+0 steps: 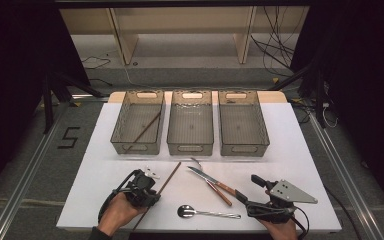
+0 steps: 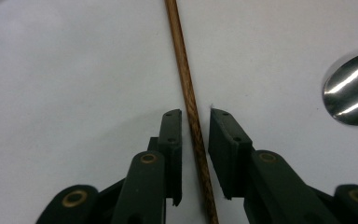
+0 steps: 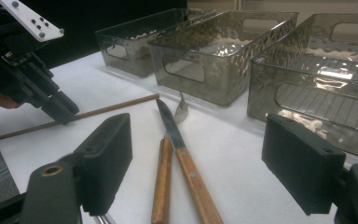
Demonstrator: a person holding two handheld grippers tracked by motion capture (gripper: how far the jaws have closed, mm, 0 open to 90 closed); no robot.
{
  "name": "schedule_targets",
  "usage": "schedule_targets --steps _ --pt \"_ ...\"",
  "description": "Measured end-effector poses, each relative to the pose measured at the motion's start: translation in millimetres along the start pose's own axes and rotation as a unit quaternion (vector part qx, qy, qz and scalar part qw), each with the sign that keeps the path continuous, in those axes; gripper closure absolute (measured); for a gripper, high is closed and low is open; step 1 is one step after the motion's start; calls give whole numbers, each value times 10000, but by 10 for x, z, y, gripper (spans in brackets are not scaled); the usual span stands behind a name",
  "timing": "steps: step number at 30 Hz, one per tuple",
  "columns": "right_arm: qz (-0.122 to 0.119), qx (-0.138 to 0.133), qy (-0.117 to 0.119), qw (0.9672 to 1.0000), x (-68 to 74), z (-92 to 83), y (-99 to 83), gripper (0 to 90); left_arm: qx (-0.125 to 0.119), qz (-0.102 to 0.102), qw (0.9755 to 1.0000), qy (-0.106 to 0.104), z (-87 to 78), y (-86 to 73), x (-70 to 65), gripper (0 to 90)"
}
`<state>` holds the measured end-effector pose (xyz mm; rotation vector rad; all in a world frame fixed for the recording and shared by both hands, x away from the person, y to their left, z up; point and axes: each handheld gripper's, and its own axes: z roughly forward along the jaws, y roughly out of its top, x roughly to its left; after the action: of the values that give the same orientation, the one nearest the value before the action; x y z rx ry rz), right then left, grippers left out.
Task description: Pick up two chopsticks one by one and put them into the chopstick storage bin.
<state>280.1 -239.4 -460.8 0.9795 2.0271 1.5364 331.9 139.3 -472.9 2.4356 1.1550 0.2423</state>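
1. As I bring my left gripper (image 2: 196, 116) down on the near left part of the white table (image 1: 280, 130), its two jaws stand on either side of a brown chopstick (image 2: 189, 93). The jaws are close together, but I can see thin gaps beside the stick, so they are not squeezing it yet.
2. I put the jaws across the stick, not along it, so they can pinch it from both sides.
3. The chopstick lies flat on the table and points away toward the far bins. One more chopstick (image 1: 145, 129) already lies slanted in the left bin (image 1: 116, 131), so I think this one should go there too.
4. A shiny spoon (image 1: 186, 211) rests just to the right of my left gripper, near the front edge. It is apart from the stick, so it should not get in the way.
5. My right gripper (image 3: 200, 158) waits wide open at the near right, holding nothing. A knife (image 3: 170, 122) and another wooden handle (image 3: 162, 179) lie just in front of it.
6. The middle bin (image 1: 171, 131) and right bin (image 1: 265, 131) look empty.
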Motion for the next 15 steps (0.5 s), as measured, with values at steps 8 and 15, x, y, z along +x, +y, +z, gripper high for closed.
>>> schedule_targets --steps 8,15 --pt "-9 8 -6 10000 9 2 3 252 50 116 9999 70 6 16 -53 810" --pt "-19 9 -4 10000 5 0 3 252 53 20 9999 87 5 22 -52 825"
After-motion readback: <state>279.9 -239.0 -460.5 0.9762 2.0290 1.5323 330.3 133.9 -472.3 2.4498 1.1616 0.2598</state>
